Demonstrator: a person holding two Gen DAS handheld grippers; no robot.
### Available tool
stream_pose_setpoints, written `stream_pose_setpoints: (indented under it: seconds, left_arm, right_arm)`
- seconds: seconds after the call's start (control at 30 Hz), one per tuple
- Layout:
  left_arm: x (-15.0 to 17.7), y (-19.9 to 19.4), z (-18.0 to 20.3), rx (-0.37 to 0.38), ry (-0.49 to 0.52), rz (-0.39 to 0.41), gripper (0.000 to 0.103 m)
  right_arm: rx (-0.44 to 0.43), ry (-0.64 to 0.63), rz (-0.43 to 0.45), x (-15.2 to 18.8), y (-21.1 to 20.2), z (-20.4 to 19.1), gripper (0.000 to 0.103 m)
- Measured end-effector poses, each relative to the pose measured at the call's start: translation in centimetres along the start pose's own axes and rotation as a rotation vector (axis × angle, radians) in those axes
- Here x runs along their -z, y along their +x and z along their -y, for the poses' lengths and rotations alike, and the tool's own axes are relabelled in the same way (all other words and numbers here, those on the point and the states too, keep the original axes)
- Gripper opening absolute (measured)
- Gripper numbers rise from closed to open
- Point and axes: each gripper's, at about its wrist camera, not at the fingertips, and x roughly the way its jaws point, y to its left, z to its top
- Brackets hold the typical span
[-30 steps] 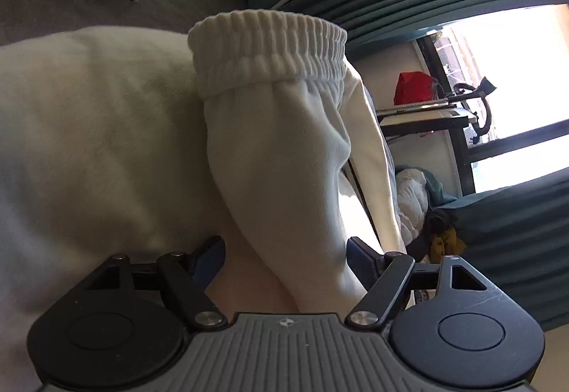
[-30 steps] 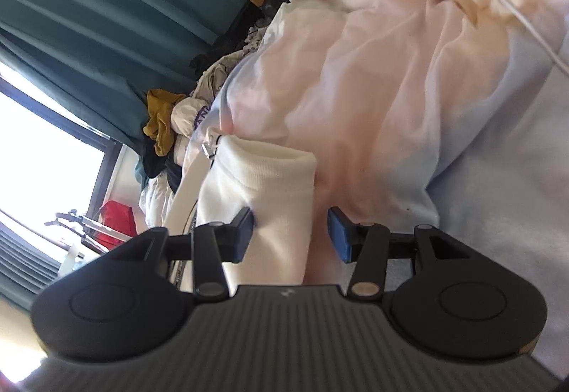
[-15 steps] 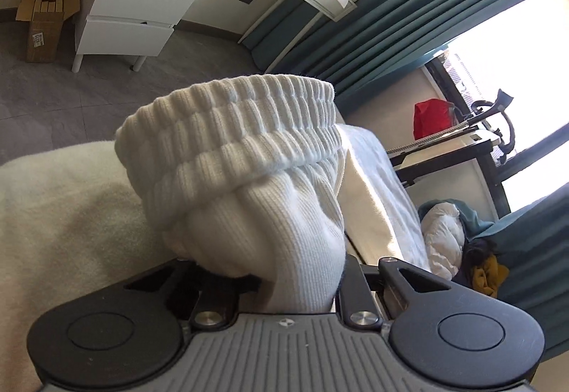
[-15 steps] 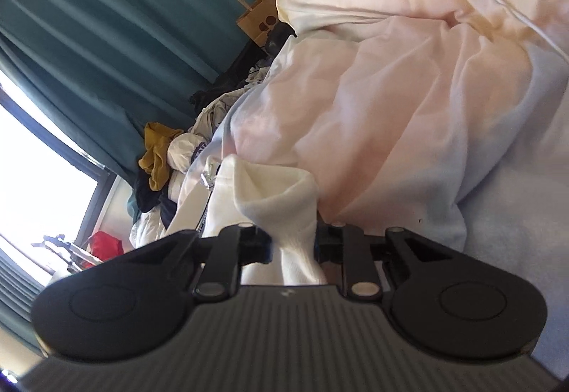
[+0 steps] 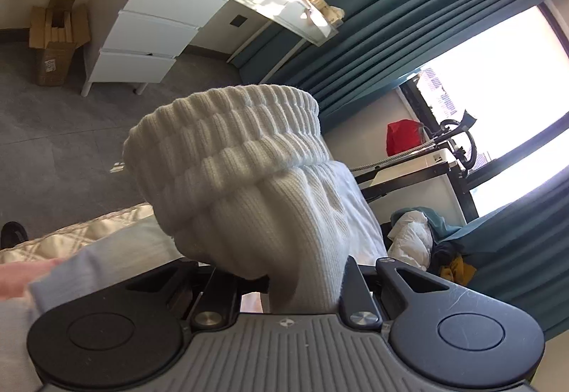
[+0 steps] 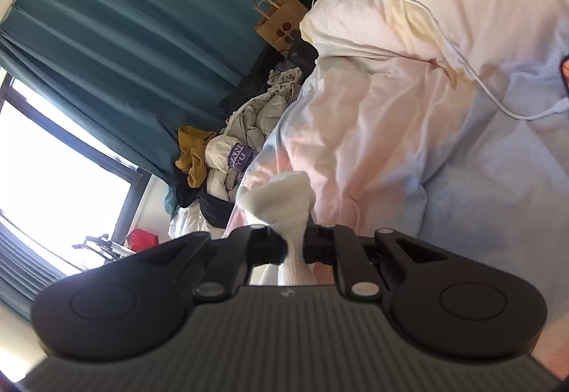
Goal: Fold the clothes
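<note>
A white knit garment with a ribbed elastic cuff fills the middle of the left wrist view. My left gripper is shut on it just below the cuff and holds it lifted above the bed. In the right wrist view my right gripper is shut on another bunched end of the white garment, which sticks up between the jaws. The stretch of garment between the two grippers is hidden.
A bed with a pale blue sheet and a pinkish duvet lies ahead; a white cable crosses it. Piled clothes, a paper bag, teal curtains, white drawers and a cardboard box surround it.
Both grippers have closed on the white garment, which lay between open jaws a second ago. Both have lifted it off the bed, so the room and floor now show behind it.
</note>
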Motion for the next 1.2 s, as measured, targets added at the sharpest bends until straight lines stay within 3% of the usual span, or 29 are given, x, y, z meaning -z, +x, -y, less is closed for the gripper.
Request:
stream_pose_setpoints:
  seconds: [0.1, 0.27, 0.43, 0.5, 0.57, 0.67, 0.77, 0.9, 1.03, 1.2]
  left_arm:
    - [-0.1, -1.2, -3.3, -0.028, 0.003, -0.049, 0.015]
    - [1.3, 0.5, -8.2, -0.088, 0.045, -0.155, 0.018]
    - [2.6, -0.3, -10.2, -0.03, 0.057, -0.17, 0.024]
    - [2.9, -1.1, -10.5, -0.025, 0.079, -0.178, 0.03]
    - [3.5, -2.5, -10.3, -0.034, 0.119, -0.168, 0.045]
    - [4.5, -4.6, -9.9, -0.049, 0.181, -0.153, 0.056]
    - [5.4, -6.7, -9.5, -0.064, 0.243, -0.137, 0.066]
    - [7.7, -8.6, -5.8, -0.061, 0.426, -0.109, 0.075]
    - [10.2, -9.2, -1.3, -0.02, 0.611, -0.114, 0.076]
    - [14.1, -8.2, 5.1, 0.051, 0.831, -0.15, 0.077]
  right_arm:
    - [0.029, 0.049, -0.012, 0.7, -2.1, 2.5, 0.011]
    - [0.136, 0.135, -0.038, 2.2, -2.5, 6.3, 0.011]
    - [0.185, 0.208, -0.048, 3.0, -1.8, 7.4, 0.013]
    - [0.197, 0.274, -0.056, 3.4, -2.2, 7.9, 0.014]
    - [0.197, 0.329, -0.064, 3.6, -2.5, 8.3, 0.014]
    - [0.2, 0.327, -0.078, 3.5, -3.2, 8.3, 0.018]
    - [0.212, 0.317, -0.065, 3.5, -4.4, 8.4, 0.03]
    - [0.297, 0.222, -0.093, 4.2, -5.5, 7.6, 0.046]
    - [0.379, 0.07, -0.177, 5.3, -6.0, 5.9, 0.047]
    - [0.345, 0.077, -0.183, 6.7, -6.8, 5.1, 0.053]
